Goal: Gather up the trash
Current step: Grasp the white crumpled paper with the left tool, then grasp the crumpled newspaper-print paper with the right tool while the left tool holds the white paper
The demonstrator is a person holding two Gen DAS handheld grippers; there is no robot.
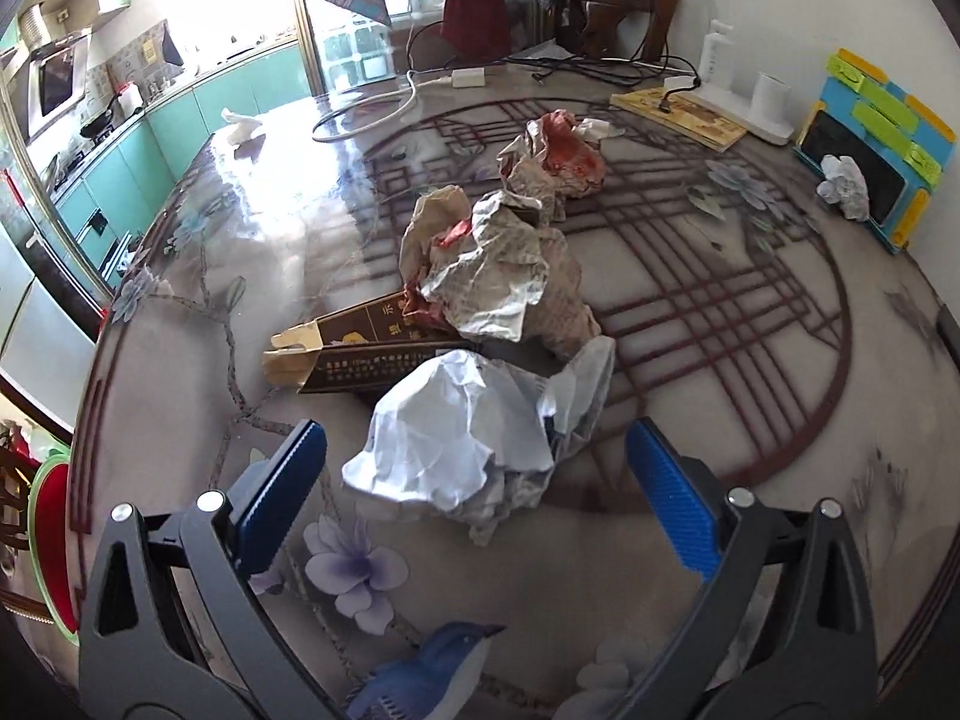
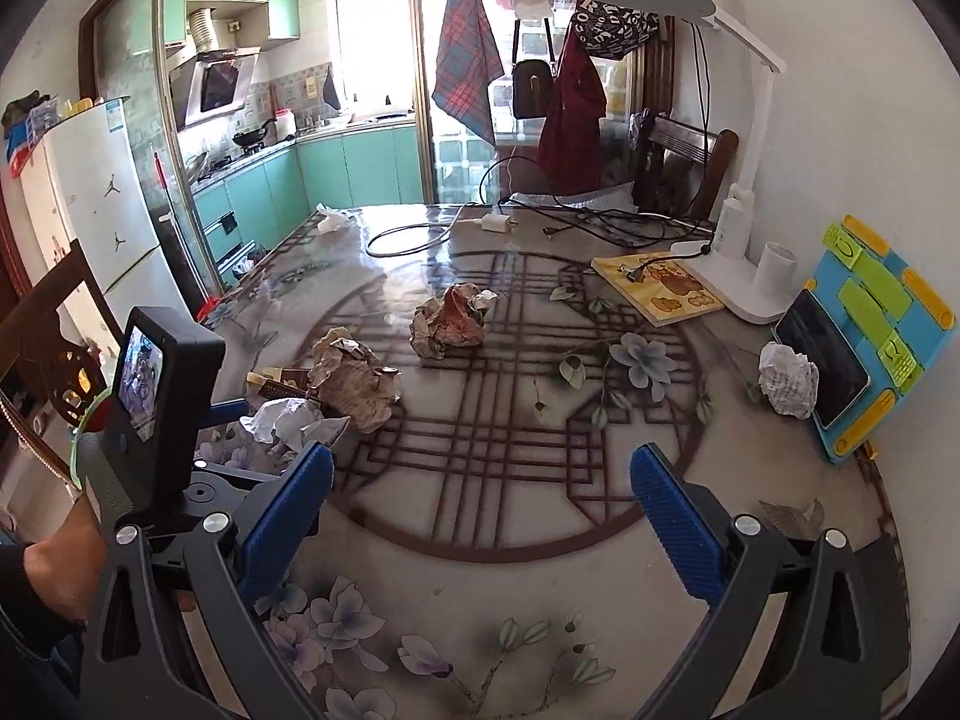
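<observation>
Crumpled white paper wad (image 1: 474, 444) lies touching a flattened brown carton (image 1: 366, 345) and crumpled newspaper balls (image 1: 498, 276).

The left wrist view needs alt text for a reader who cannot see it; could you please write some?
The open left gripper hovers over a crumpled white paper ball on a floral table. Behind it lie a brown carton and two crumpled newspaper wads.

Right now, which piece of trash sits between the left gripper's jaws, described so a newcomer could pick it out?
On the glass-topped patterned table, look at the near end of the trash line, in front of the flattened brown cardboard box. There lies a crumpled ball of plain white paper, framed by the open left gripper. Unlike the printed, red-stained newspaper wads behind it, it is clean white.
</observation>
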